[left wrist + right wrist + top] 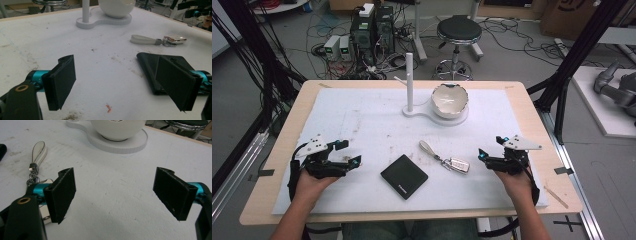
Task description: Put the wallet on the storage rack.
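Right now both grippers rest low over the near part of the white mat [362,125], one at each side, with the things between them. From the high view, the left gripper [346,152] sits at the near left, held in the person's left hand [312,182], and its jaws stand wide apart with nothing between them. In the left gripper view the two black pads frame bare mat, and the black wallet [152,70] lies flat just behind the right-hand pad, partly hidden by it. In the high view that wallet [404,176] lies near the front edge, about midway between the two grippers and a little closer to the left one. The right gripper [492,147] is at the near right, in the right hand [517,182], and its jaws are also spread wide and hold nothing. The car key [456,165] with its white strap [428,147] lies just to the left of it, between it and the wallet; in the right gripper view the key's silver body [46,216] peeks out beside the left-hand pad. Farther back on the mat stands a white stand [409,82] with an upright post, and a white bowl [450,100] sits on its round base.
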Available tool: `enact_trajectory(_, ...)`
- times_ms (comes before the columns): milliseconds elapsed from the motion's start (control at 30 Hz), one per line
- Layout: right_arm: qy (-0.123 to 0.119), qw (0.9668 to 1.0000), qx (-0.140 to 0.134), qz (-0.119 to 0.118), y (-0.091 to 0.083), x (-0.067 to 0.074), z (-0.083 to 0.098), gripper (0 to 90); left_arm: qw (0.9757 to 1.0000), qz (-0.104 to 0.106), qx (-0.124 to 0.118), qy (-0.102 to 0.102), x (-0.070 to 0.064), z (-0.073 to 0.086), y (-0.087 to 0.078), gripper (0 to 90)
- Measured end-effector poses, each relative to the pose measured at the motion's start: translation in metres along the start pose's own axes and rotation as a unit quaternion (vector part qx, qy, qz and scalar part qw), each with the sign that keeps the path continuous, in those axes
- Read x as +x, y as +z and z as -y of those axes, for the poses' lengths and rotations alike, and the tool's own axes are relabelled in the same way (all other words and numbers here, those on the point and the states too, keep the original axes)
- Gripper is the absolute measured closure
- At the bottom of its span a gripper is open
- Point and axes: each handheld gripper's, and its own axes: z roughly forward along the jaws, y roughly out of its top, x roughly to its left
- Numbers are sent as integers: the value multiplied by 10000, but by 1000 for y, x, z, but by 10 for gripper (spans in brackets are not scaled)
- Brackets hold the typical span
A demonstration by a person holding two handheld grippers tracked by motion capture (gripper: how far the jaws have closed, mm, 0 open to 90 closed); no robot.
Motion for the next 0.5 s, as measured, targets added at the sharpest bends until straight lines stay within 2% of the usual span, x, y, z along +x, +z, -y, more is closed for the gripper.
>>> enact_trajectory(500, -34, 10000, 55, 9, 2, 2, 0, 187, 10000, 34, 28, 14, -3, -1, 3, 167)
